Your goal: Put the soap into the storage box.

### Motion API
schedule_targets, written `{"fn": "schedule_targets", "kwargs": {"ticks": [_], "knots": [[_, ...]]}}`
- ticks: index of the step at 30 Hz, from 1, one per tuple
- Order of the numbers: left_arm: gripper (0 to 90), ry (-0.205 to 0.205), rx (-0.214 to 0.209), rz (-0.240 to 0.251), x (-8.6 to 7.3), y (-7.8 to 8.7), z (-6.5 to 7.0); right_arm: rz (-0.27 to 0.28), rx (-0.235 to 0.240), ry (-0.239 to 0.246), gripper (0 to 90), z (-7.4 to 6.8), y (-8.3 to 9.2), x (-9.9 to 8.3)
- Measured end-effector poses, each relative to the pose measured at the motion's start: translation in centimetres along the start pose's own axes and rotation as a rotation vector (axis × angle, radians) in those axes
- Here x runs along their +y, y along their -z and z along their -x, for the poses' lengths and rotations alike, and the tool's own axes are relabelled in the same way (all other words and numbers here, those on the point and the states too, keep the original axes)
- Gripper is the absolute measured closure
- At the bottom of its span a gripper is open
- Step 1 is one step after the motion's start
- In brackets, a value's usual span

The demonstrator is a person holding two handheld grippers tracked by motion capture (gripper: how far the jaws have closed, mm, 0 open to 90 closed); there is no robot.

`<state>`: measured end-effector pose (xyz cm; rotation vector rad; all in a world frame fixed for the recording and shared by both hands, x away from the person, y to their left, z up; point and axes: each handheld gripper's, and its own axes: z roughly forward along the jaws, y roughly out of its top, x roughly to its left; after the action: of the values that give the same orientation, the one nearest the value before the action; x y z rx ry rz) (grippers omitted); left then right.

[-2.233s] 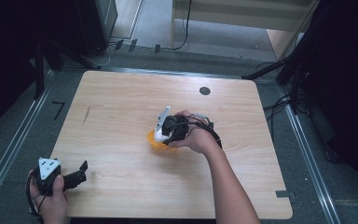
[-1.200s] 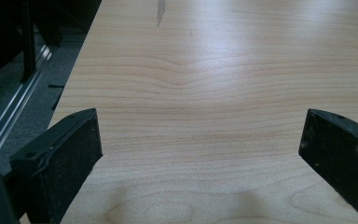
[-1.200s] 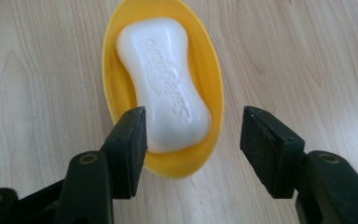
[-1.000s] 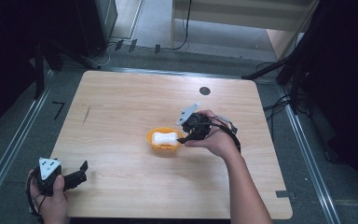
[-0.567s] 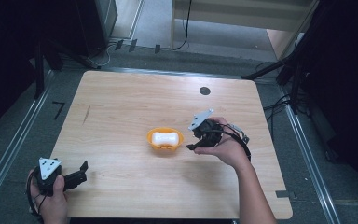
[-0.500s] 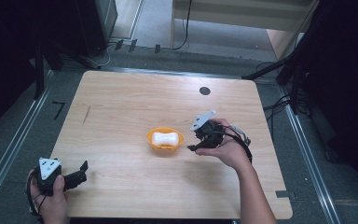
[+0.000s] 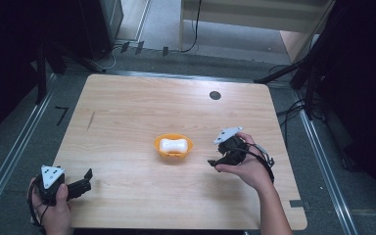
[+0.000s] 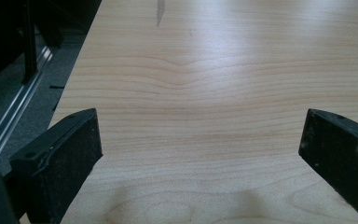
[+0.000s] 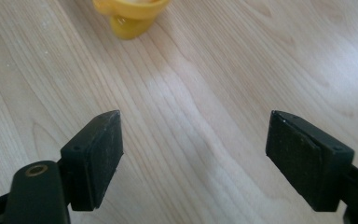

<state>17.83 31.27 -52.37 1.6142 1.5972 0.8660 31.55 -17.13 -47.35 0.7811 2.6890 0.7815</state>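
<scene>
Left gripper (image 7: 85, 185) sat at the near left table (image 7: 127, 112) edge, jaws spread, empty. Right gripper (image 7: 216, 162) had just been opening, nothing between its jaws. White soap bar (image 7: 171, 145) lay in orange dish (image 7: 173, 152) mid-table. Placement looked done; the next move was probably retreating clear.

orange bowl (image 7: 173, 145), white, perhaps soap-like piece (image 7: 171, 145).
</scene>
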Motion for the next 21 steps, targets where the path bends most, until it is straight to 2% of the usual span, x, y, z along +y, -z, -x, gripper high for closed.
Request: {"fn": "schedule_targets", "kwargs": {"ticks": [4,8,12,13,21], "knots": [[0.0,-0.001,-0.002,0.002,0.0,0.0,0.0,0.01,-0.005,-0.065,15.4,-0.1,0.2,-1.1],[0.0,-0.002,-0.002,0.002,0.0,0.0,0.0,0.015,-0.014,-0.107,13.5,-0.1,0.4,-2.3],[0.0,-0.002,-0.002,0.002,0.0,0.0,0.0,0.025,-0.019,-0.125,11.2,0.0,0.6,-3.2],[0.0,-0.003,-0.001,0.003,0.0,0.0,0.0,0.023,-0.023,-0.145,9.4,0.0,0.7,-3.8],[0.0,-0.006,0.002,0.002,0.0,0.0,0.0,0.034,-0.021,-0.199,4.5,0.0,1.0,-6.1]]}}
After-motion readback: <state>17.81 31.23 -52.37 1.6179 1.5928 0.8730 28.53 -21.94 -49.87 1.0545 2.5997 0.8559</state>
